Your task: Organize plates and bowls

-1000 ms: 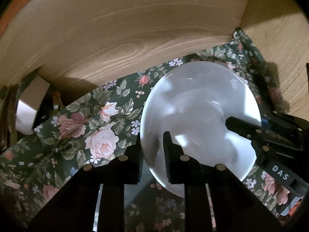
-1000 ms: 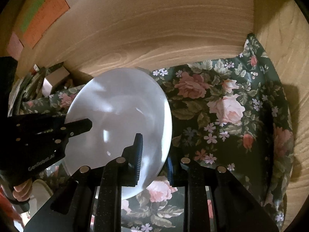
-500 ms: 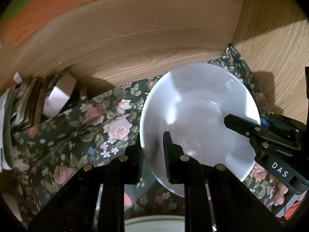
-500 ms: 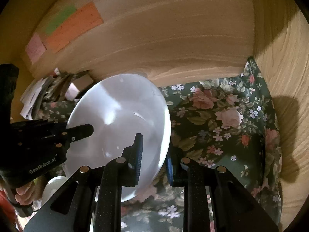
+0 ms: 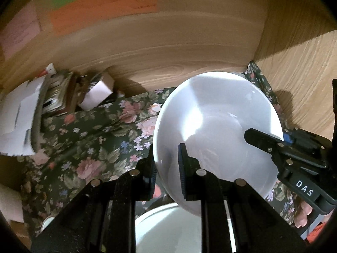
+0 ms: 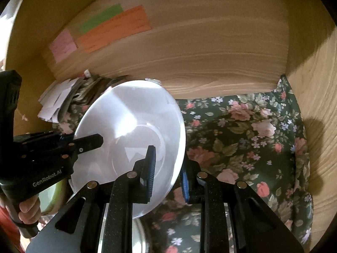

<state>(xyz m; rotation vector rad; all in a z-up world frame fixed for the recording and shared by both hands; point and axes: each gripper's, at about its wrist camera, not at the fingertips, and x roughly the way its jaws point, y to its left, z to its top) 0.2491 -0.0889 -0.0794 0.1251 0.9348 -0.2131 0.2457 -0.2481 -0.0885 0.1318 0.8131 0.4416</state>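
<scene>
I hold a white plate (image 5: 217,130) up on edge above the flowered cloth (image 5: 94,139), my left gripper (image 5: 166,168) nipped narrowly on its near rim, my right gripper (image 6: 167,169) pinching the opposite rim. It looks smooth, glossy and shallow. I judge I'm mid-carry; next I should level it over the white dish (image 5: 172,229) just below my left jaws.

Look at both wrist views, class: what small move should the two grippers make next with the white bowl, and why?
Probably lower it a little, level, toward the floral liner. The white bowl is pinched at opposite rims by the left gripper and right gripper, and appears held above the liner, with another white dish just below it. Moving together should avoid twisting the rim.
</scene>
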